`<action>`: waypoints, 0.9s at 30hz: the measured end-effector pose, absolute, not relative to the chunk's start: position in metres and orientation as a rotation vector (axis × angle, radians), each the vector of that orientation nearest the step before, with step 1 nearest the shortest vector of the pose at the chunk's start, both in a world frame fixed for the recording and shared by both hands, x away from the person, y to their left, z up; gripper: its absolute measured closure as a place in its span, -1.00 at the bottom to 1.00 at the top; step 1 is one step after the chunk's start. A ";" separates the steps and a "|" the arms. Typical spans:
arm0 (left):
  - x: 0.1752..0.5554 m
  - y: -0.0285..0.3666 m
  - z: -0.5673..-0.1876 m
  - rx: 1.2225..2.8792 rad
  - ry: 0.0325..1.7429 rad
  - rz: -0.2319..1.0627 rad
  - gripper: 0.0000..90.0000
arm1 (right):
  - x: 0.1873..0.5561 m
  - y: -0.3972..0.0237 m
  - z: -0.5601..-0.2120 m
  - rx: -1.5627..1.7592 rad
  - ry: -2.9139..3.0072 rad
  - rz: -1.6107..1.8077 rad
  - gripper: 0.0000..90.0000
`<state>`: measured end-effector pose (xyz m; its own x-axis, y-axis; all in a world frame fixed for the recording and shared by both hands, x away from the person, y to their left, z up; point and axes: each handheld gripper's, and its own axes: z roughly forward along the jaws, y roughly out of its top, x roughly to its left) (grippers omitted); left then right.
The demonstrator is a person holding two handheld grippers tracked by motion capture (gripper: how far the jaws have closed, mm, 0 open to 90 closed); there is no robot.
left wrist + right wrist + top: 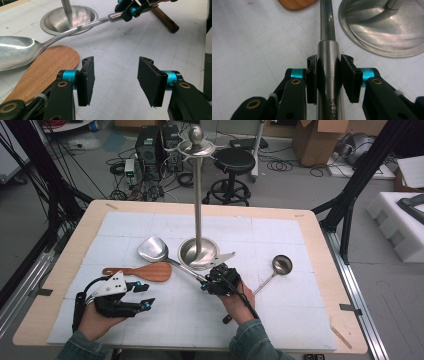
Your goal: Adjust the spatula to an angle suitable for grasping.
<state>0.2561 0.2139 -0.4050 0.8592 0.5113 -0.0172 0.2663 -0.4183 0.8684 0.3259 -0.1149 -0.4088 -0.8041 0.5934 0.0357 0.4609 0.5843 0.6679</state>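
The left gripper [141, 295] hovered with its jaws spread and empty, just beside the wooden spatula [145, 272] lying flat on the table [300, 227]. The right gripper [210, 281] was clenched on the steel handle of the metal turner [155, 249], its blade near the stand [198, 195]. Likely the pick-up step of hanging utensils; next, the turner would need lifting to the stand's top hooks. Three utensils counted: one spatula, one turner, one ladle [281, 265] at right; one stand.
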 end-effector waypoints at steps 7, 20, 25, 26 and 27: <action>0.256 0.213 -0.405 2.026 0.564 0.303 0.07 | 0.321 -0.127 -0.403 0.863 2.646 1.015 0.52; 0.256 0.211 -0.406 2.026 0.565 0.299 0.07 | 0.310 -0.152 -0.401 0.822 2.687 1.016 0.52; 0.256 0.210 -0.407 2.031 0.561 0.296 0.07 | 0.304 -0.161 -0.400 0.799 2.698 1.008 0.52; 0.256 0.210 -0.407 2.033 0.559 0.295 0.07 | 0.303 -0.164 -0.400 0.795 2.698 1.009 0.52; 0.256 0.209 -0.407 2.031 0.560 0.296 0.07 | 0.302 -0.165 -0.400 0.793 2.704 1.010 0.52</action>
<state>0.2563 0.2093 -0.4066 0.8647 0.5018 -0.0202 0.2657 -0.4229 0.8664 0.3015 -0.1654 -0.4000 -0.8492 0.5261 0.0444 0.4263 0.6338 0.6454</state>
